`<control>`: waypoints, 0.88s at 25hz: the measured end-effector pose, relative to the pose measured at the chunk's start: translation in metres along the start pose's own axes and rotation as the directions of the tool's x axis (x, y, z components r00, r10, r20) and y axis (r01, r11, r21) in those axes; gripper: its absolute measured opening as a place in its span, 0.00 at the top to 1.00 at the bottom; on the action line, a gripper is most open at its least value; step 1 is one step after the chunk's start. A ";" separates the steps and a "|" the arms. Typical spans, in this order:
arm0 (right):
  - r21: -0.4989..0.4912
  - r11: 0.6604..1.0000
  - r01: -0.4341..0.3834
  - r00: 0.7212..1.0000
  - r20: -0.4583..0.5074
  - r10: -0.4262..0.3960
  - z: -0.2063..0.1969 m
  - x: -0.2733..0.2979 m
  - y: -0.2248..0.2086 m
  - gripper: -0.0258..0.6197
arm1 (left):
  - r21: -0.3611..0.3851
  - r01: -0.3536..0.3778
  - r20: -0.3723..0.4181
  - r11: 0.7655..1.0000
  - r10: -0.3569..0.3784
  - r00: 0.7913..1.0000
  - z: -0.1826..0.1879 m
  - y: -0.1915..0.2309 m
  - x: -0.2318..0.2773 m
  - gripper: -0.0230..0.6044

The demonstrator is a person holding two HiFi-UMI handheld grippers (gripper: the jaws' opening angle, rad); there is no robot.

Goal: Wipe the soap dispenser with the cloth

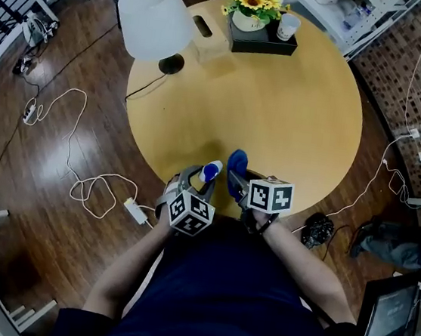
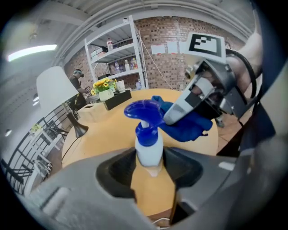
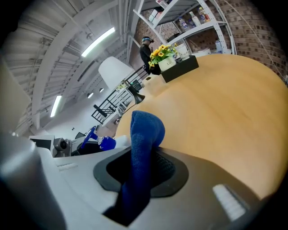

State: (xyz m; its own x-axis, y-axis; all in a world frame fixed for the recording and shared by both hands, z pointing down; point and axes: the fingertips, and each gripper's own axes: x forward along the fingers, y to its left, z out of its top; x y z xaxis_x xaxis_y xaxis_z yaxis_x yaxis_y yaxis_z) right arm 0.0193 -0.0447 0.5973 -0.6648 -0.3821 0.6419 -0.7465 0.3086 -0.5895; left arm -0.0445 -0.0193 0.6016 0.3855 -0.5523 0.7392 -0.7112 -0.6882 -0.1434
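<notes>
Currently both grippers are over the near edge of the round wooden table [image 1: 292, 120], close to the person's body.

Left gripper [image 2: 150, 166]: jaws partly closed, with both pads pressing on the white body of the soap dispenser [image 2: 149, 143]. The dispenser stands upright between the jaws, and its blue pump head [image 2: 144, 111] rises above them. In the head view the dispenser sits at the tip of this gripper, above the table's near rim.

Right gripper [image 3: 144, 173]: jaws pinched nearly together on the blue cloth [image 3: 143, 148]. A folded bulge of cloth sticks up beyond the pads, and the rest trails down between them.

Relative position: the right gripper comes in from the dispenser's right. In the left gripper view the cloth lies against or just beside the spout side of the pump head. Whether they actually touch cannot be told from that view. The head view shows cloth and dispenser side by side, very near each other. In the right gripper view the dispenser's blue collar appears off to the left of the cloth.

Far side of table: white-shaded lamp [image 1: 154, 18], a black tray [image 1: 260, 42] holding a pot of sunflowers [image 1: 252, 0] and a white cup [image 1: 288, 26]. All are well apart from the grippers.

White cables [image 1: 79, 185] trail over the dark wood floor to the left of the table
</notes>
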 end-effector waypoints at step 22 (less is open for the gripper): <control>0.025 1.000 0.011 1.000 0.028 -0.012 -0.024 -0.017 -0.011 0.81 | -0.936 0.311 0.321 0.163 0.043 0.946 -0.047 0.059 -0.010 0.69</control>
State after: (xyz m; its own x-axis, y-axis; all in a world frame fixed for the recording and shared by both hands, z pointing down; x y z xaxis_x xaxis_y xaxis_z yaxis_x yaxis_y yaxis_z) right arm 0.0385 -0.0208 0.6042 -0.6552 -0.4100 0.6345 -0.7527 0.2826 -0.5946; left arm -0.1177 -0.0323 0.6166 0.5228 -0.7034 0.4815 -0.5464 0.1570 0.8227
